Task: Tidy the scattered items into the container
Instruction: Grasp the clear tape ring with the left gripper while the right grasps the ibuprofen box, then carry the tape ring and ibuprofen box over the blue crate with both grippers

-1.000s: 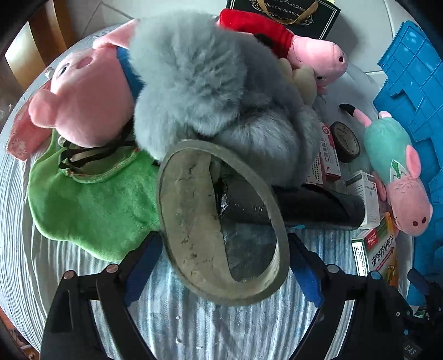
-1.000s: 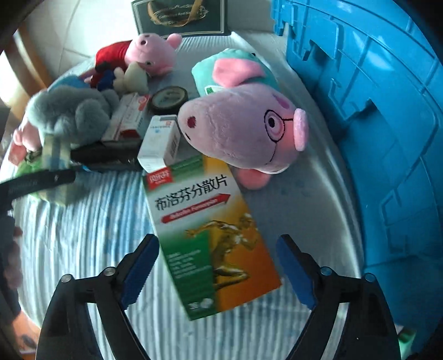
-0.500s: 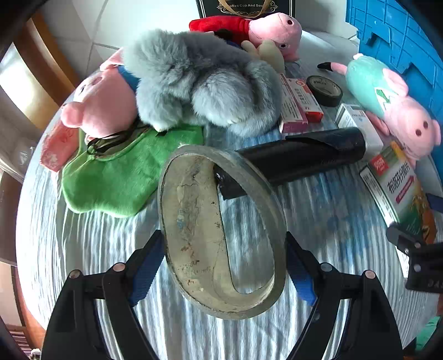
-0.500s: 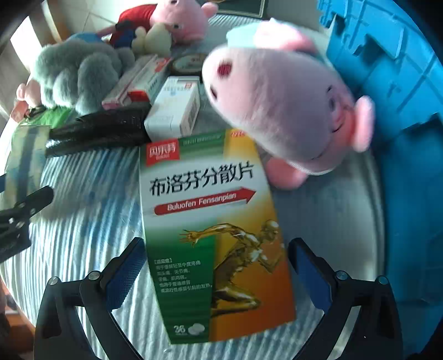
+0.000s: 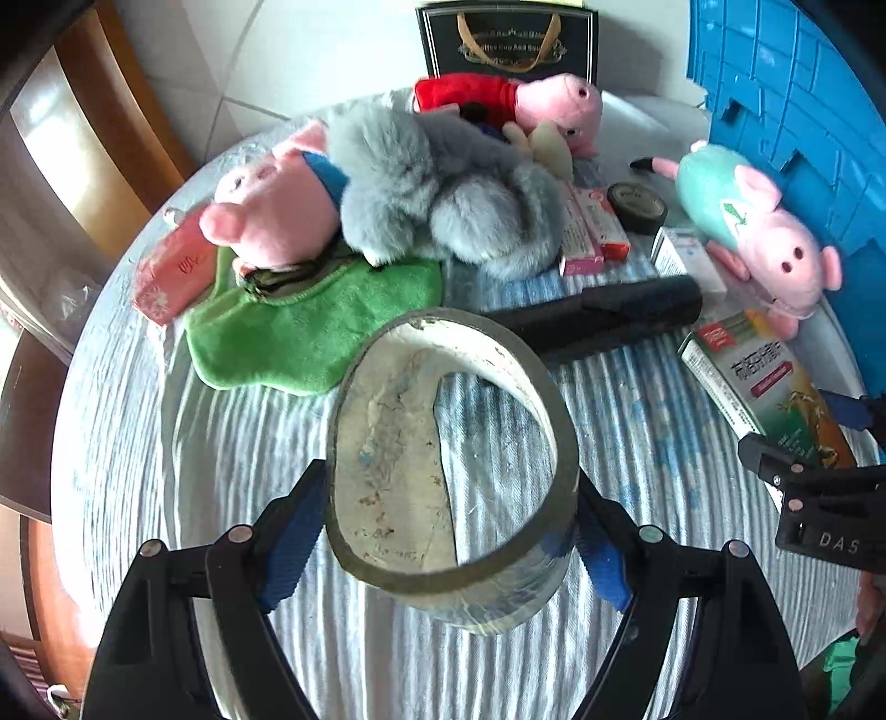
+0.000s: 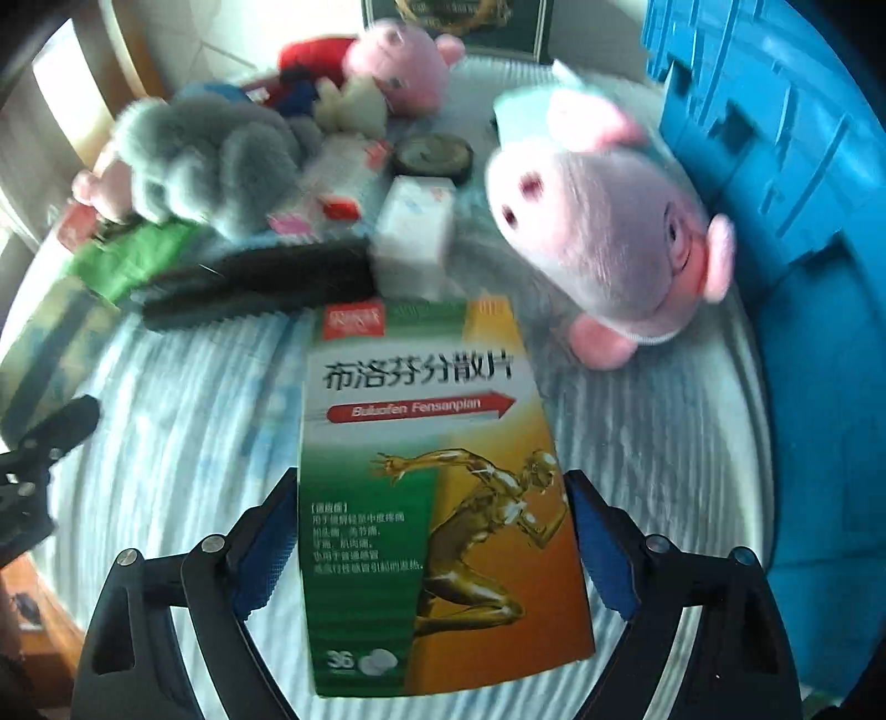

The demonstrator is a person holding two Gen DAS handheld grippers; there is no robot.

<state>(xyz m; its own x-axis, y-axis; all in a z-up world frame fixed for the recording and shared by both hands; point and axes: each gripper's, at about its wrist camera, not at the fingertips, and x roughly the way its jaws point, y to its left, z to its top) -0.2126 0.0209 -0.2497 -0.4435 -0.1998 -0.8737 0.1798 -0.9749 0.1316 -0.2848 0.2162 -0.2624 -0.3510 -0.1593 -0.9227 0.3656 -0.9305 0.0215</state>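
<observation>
left gripper [image 5: 451,534]: clamped on wide grey-green tape roll [image 5: 451,482] | right gripper [image 6: 429,545]: jaws just closing, touching green-orange medicine box [image 6: 437,498] sides

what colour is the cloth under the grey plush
Green, a fuzzy green cloth partly under the grey plush; clearest in the left wrist view.

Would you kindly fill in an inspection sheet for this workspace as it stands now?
Surface: round table, pale blue striped cloth, crowded.
Job's things: grey-green tape roll, green-orange medicine box, blue plastic crate.
Clutter: pink pig plush toys, grey furry plush, green cloth, black roll, small cartons, black tape.
Tongs: left tongs just been closing, gripping the tape roll; right tongs just been closing, pads against the medicine box's edges.
Cables: nothing seen.
Surroundings: tiled floor, black gift bag, wooden furniture.
</observation>
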